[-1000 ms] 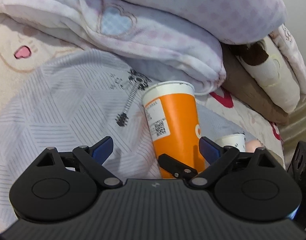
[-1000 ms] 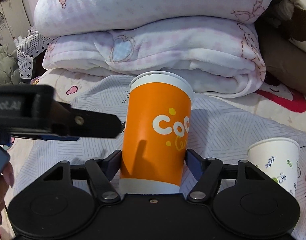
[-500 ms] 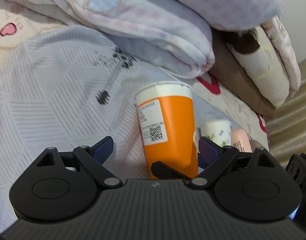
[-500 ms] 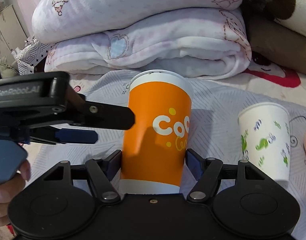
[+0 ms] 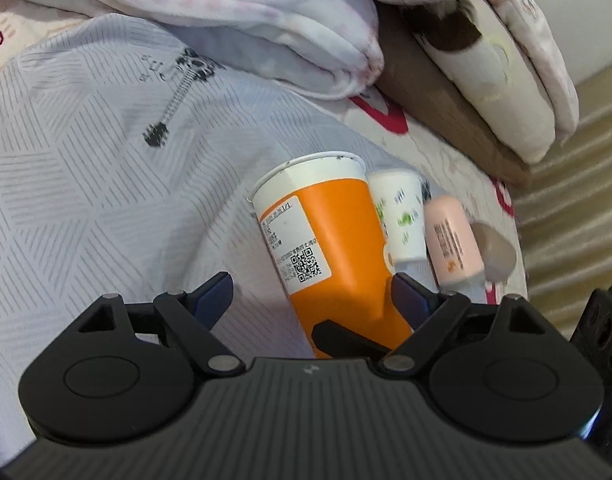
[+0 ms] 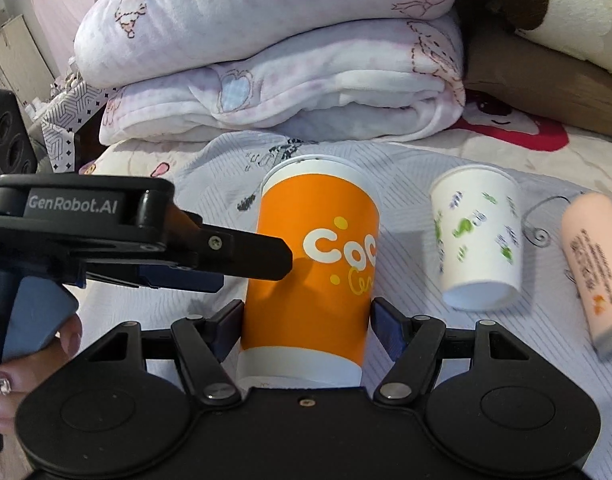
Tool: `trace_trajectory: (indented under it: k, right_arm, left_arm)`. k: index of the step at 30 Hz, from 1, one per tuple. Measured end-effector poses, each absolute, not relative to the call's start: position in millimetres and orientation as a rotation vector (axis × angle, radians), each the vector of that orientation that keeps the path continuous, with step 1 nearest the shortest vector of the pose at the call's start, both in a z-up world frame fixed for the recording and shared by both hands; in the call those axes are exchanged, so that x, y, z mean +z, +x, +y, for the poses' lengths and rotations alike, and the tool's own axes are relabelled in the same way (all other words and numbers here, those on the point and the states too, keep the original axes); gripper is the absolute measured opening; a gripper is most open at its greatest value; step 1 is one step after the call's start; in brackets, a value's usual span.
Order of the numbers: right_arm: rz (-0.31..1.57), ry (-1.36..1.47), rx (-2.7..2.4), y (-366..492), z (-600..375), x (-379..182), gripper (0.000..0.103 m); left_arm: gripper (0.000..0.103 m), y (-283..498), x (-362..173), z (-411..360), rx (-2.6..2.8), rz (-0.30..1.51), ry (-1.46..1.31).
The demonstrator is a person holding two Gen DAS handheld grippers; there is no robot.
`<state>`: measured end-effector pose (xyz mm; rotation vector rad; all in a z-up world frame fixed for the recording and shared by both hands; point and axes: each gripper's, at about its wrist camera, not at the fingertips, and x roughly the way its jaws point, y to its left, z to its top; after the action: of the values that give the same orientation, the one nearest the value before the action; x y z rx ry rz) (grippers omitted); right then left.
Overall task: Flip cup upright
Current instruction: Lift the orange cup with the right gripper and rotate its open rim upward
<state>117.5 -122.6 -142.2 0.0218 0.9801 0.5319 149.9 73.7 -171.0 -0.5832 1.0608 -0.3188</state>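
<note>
An orange paper cup [image 6: 318,264] with white lettering is held between the pads of my right gripper [image 6: 308,324], which is shut on its lower part. Its rim points away from the camera and it tilts forward over the bed. In the left wrist view the same orange cup [image 5: 330,240] leans left, with a QR label facing me. My left gripper [image 5: 310,300] is open and empty, and the cup sits toward its right finger. My left gripper also shows in the right wrist view [image 6: 249,258], reaching in from the left beside the cup.
A small white cup with green print [image 6: 480,240] lies on the grey striped sheet [image 5: 85,200], next to a pink bottle [image 6: 594,268]. Folded blankets [image 6: 285,80] and pillows [image 5: 502,80] are stacked behind. The bed's right edge [image 5: 522,240] is close.
The right gripper has raised the orange cup, so the bed looks farther below. The white cup and pink bottle have come into view. The left gripper has stayed open beside the cup.
</note>
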Motion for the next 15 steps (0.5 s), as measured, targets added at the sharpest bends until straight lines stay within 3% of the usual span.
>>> trace_trajectory:
  k: [15]
  right_arm:
    - [1.045, -0.009, 0.478, 60.9, -159.7, -134.9, 0.074]
  left_arm:
    - [0.086, 113.6, -166.9, 39.5, -0.402, 1.183, -0.578]
